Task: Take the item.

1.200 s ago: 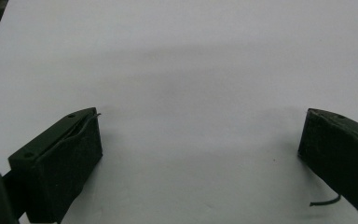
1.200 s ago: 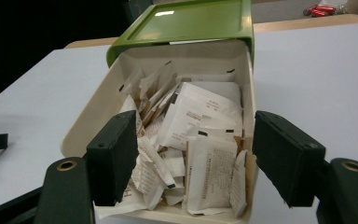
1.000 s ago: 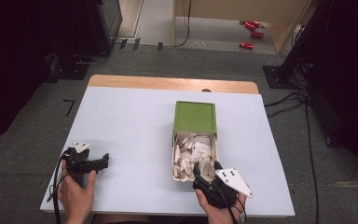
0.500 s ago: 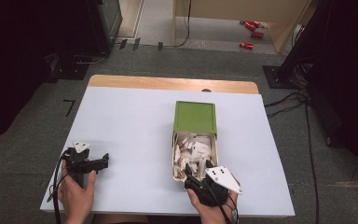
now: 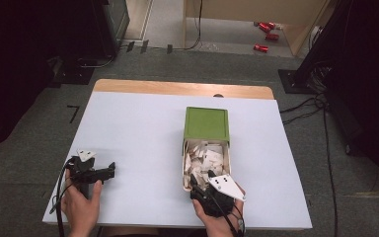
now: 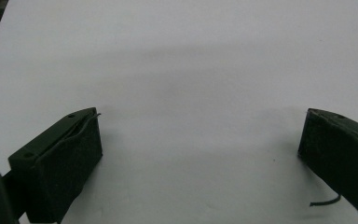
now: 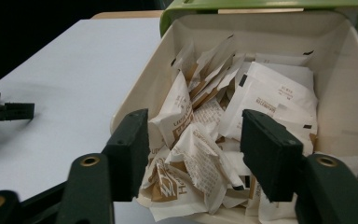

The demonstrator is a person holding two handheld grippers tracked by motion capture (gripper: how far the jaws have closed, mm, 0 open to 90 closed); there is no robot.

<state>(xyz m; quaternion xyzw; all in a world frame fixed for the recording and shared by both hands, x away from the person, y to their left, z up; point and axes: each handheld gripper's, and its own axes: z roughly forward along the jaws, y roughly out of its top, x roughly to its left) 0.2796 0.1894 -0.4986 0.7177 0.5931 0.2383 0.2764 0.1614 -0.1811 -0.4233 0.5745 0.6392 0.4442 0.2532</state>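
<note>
A cream box (image 5: 183, 163) with its green lid (image 5: 207, 123) hinged back stands right of the table's middle, holding several crumpled paper sachets (image 5: 205, 155). My right gripper (image 5: 202, 177) hangs over the box's near end. In the right gripper view its jaws (image 7: 195, 126) have just been closing and straddle a crumpled brown-and-white sachet (image 7: 191, 154), with no clear press by the pads. My left gripper (image 5: 111, 170) rests low at the table's front left, jaws wide apart over bare tabletop (image 6: 200, 121). It also appears far off in the right gripper view (image 7: 4, 112).
The white table (image 5: 138, 128) has a wooden strip (image 5: 177, 89) along its far edge. Red cans (image 5: 266, 37) lie on the floor beyond. Cables (image 5: 306, 106) and dark equipment stand to the right of the table.
My right gripper has moved slightly left and lower over the box's near end, and its jaws stand closer together. The left hand has stayed put.
</note>
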